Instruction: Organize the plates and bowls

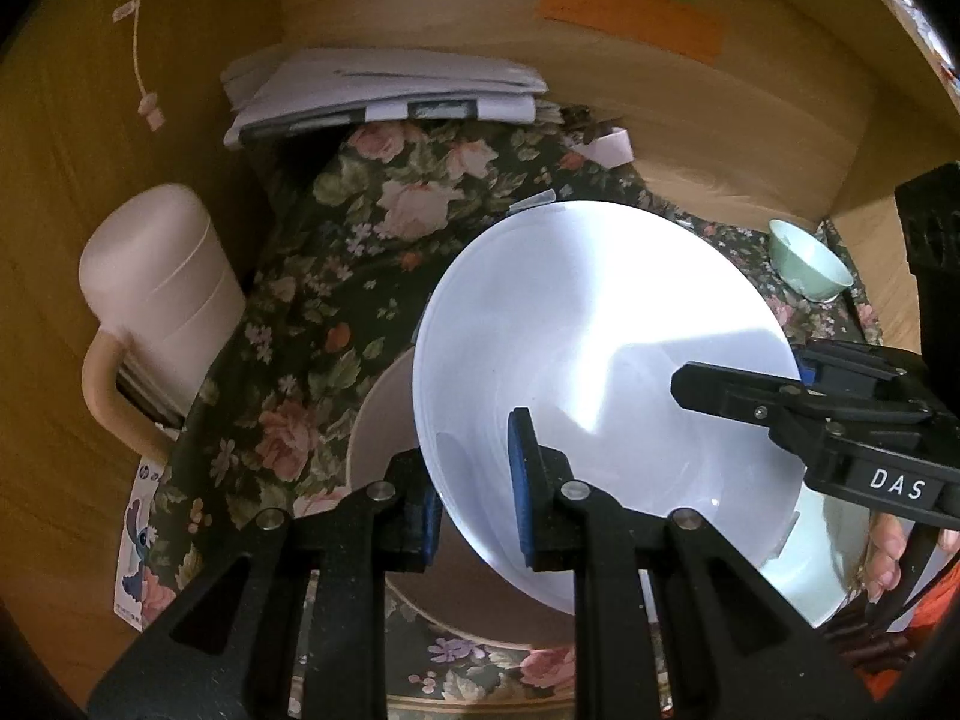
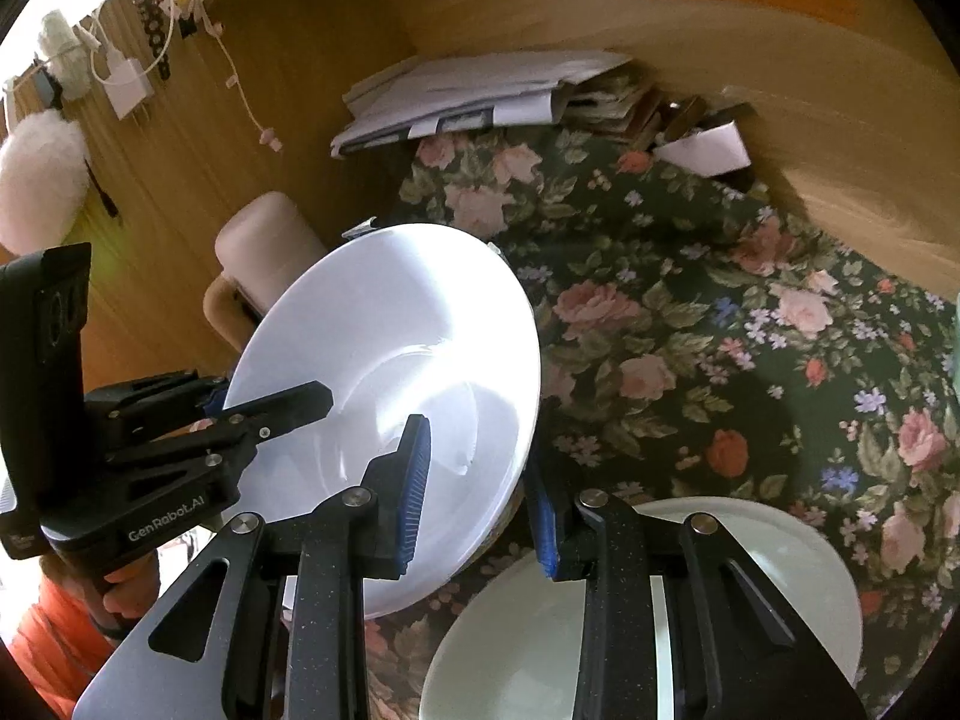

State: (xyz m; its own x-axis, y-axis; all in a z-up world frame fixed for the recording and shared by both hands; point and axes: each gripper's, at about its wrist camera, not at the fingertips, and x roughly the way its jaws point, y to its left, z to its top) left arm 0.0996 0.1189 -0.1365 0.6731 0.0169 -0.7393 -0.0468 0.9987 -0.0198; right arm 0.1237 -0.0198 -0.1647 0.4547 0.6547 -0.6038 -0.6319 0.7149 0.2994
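A large white plate (image 1: 600, 372), tilted and lifted above a floral tablecloth (image 1: 336, 276), held by its rim from two opposite sides. Left gripper (image 1: 474, 498) closed on the plate's near edge in the left wrist view, one blue pad (image 1: 521, 480) on the upper face and the other under the rim. Right gripper (image 2: 480, 498) closed on the opposite edge, seen in the right wrist view with the plate (image 2: 384, 372) clamped between its blue pads (image 2: 414, 492). Each gripper also visible from the other's camera, reaching in across the white surface from the side, black fingers laid over the plate.

Beneath the raised plate, partly hidden, a pale round dish (image 1: 384, 420) resting on the cloth. Just beside it, toward the right gripper, a pale green plate (image 2: 660, 618) lying flat on the cloth. Farther off, near the wooden side wall, a small pale green bowl (image 1: 810, 264) standing upright.

At the left of the cloth, a cream container with a handle (image 1: 156, 300) against the wooden panel. At the back, a pile of white papers (image 1: 384, 90) against the wooden back wall (image 1: 600, 90), with pink, green and orange sticky notes (image 1: 630, 18) stuck above. A thin cord (image 1: 141, 30) hanging down the left wall. An orange sleeve (image 2: 48, 648) and fingers of a hand (image 2: 129, 594) gripping the left tool's handle, low at the edge.
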